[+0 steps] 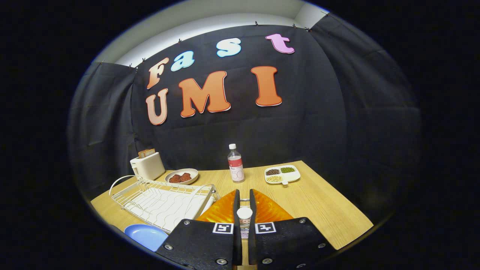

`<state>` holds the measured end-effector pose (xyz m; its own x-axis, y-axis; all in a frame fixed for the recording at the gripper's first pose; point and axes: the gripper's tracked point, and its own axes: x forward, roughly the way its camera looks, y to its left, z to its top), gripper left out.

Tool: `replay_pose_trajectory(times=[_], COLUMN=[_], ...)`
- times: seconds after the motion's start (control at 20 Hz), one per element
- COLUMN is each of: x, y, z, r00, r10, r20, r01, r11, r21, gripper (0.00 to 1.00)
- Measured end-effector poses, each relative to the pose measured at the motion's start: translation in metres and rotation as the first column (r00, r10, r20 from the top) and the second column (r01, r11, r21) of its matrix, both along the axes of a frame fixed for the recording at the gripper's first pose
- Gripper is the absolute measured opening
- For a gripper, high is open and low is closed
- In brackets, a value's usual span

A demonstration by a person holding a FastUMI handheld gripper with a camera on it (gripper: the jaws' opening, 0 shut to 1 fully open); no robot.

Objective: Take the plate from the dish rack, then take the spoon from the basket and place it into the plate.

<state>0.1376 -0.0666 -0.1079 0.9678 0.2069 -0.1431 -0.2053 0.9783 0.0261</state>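
My gripper (pixel 244 198) is raised over the near part of the wooden table (pixel 322 210). Its fingers stand almost together, pressing on a white spoon (pixel 244 213) whose rounded end shows between them. Right behind and under the fingers sits the orange ribbed basket (pixel 270 210). A blue plate (pixel 145 235) lies flat on the table, left of the gripper and just in front of the white wire dish rack (pixel 161 200). I see nothing standing in the rack.
At the back left stands a white toaster (pixel 147 166) with bread in it, and beside it a bowl (pixel 182 176) of red food. A clear bottle (pixel 236 165) stands mid-table. A white divided tray (pixel 282 174) of beans lies to its right.
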Motion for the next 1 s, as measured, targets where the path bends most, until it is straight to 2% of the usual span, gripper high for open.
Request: replay_pose_trajectory(times=[0.25,0.45,0.75,1.0], x=[-0.049,-0.09,-0.136,-0.156], y=[0.04,0.092,0.152,0.184], z=[0.038,0.04,0.014,-0.041], r00=[0.999,1.0,0.997,0.986], r10=[-0.027,0.01,0.074,0.128], r20=[0.018,0.004,-0.039,-0.109], r01=[0.027,-0.01,-0.073,-0.128], r11=[1.0,1.0,0.997,0.992], r21=[0.014,0.024,0.016,0.005], gripper=[0.07,0.07,0.06,0.06])
